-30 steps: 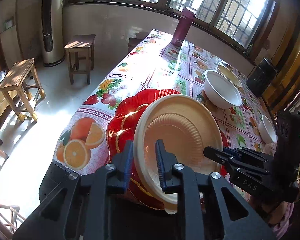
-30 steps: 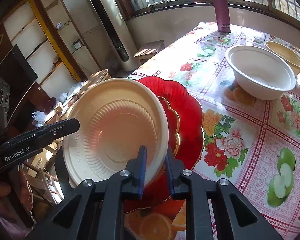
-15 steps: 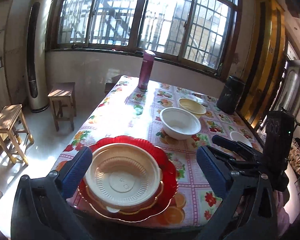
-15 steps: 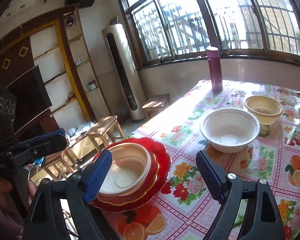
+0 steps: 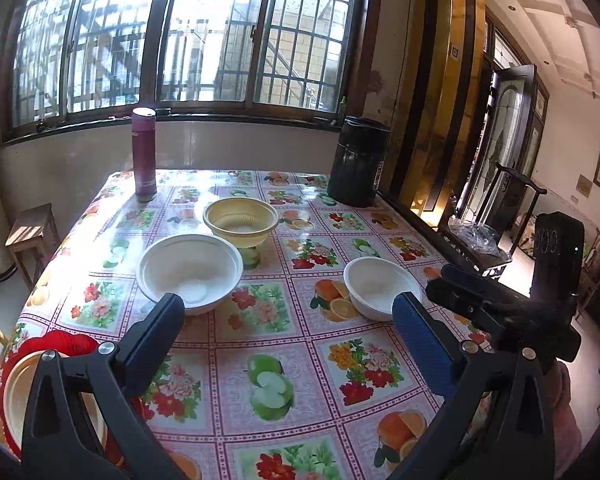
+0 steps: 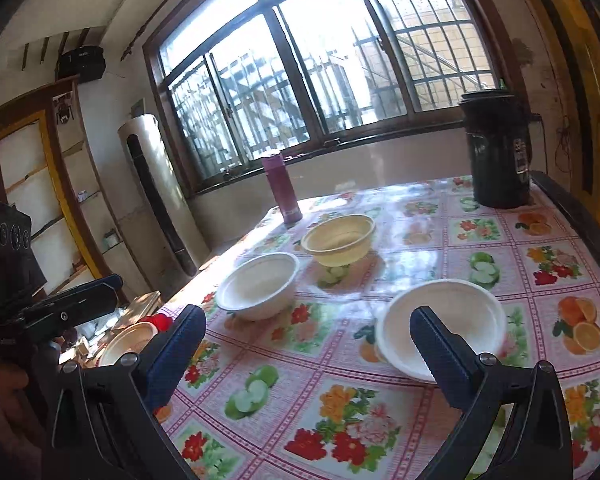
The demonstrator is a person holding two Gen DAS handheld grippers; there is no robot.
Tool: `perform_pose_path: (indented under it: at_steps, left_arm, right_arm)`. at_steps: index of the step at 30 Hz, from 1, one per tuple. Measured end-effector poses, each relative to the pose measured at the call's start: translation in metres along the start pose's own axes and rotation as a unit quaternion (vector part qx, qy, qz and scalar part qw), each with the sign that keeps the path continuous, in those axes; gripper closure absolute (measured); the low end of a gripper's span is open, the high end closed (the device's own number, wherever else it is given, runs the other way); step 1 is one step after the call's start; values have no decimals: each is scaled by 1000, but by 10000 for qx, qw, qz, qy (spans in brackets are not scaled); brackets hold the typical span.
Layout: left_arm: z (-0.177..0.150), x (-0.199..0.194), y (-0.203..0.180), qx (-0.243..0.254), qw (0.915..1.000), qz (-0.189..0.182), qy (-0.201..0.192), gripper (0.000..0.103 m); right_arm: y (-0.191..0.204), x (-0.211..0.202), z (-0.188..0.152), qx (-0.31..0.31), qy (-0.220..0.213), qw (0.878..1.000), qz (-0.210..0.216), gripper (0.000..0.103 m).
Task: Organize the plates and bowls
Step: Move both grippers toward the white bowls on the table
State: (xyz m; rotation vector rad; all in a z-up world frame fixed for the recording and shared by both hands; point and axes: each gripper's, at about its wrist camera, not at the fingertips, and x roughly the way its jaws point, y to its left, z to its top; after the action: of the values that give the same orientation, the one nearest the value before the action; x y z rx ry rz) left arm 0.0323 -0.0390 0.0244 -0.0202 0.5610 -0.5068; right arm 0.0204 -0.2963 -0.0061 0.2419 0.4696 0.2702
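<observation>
Both grippers hung above the near end of the table, which wore a tablecloth printed with fruit and flowers. Left gripper: jaws spread wide, blue pads facing each other, nothing between them. Right gripper: the same, wide apart and empty-handed. In the left wrist view the right gripper showed at the right edge; in the right wrist view the left one showed at the far left.

Cream plate sat nested on the red plate at the table's near left corner, partly hidden behind the left gripper's finger. From the right wrist view the same pair appeared low on the left, cream plate with a sliver of red plate beyond it.

Large white bowl stood upright left of the table's middle. Yellow bowl stood just behind it, toward the window, near but whether touching I could not tell. Small white bowl stood apart on the right side, just past the left gripper's right finger. In the right wrist view that small white bowl lay partly behind the right gripper's right finger, with the large white bowl and yellow bowl farther back.

Maroon flask upright at the far left corner; black canister at the far right corner. Wooden stool on the floor to the left.
</observation>
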Motion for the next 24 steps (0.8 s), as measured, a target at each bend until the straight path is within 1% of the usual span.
perform_pose_path:
  at_steps: [4, 6, 9, 12, 16, 19, 22, 24]
  left_arm:
    - [4, 46, -23, 19, 9988, 28, 494, 0]
    - [7, 67, -30, -26, 9975, -19, 704, 0]
    - [14, 93, -42, -72, 9961, -52, 879, 0]
    - [24, 115, -51, -8, 9936, -72, 1126, 0]
    - [33, 138, -57, 247, 9898, 255, 1382, 0]
    - [33, 150, -57, 305, 9881, 405, 1455, 0]
    - [30, 161, -53, 108, 9868, 283, 1590, 0]
    - [28, 170, -49, -130, 9856, 182, 1676, 0]
  right_arm:
    - [-63, -12, 9, 361, 184, 9982, -442, 0]
    - [-88, -15, 18, 492, 218, 9972, -513, 0]
    - [-122, -13, 36, 849, 262, 9956, -301, 0]
    - [-146, -1, 53, 1242, 258, 9919, 120, 0]
    - [-163, 26, 63, 1539, 344, 9863, 482, 0]
    - [-170, 46, 54, 1719, 472, 9824, 552, 0]
    - [-178, 62, 42, 1845, 869, 9780, 437, 0]
    - [-186, 62, 36, 2058, 898, 9733, 477, 0]
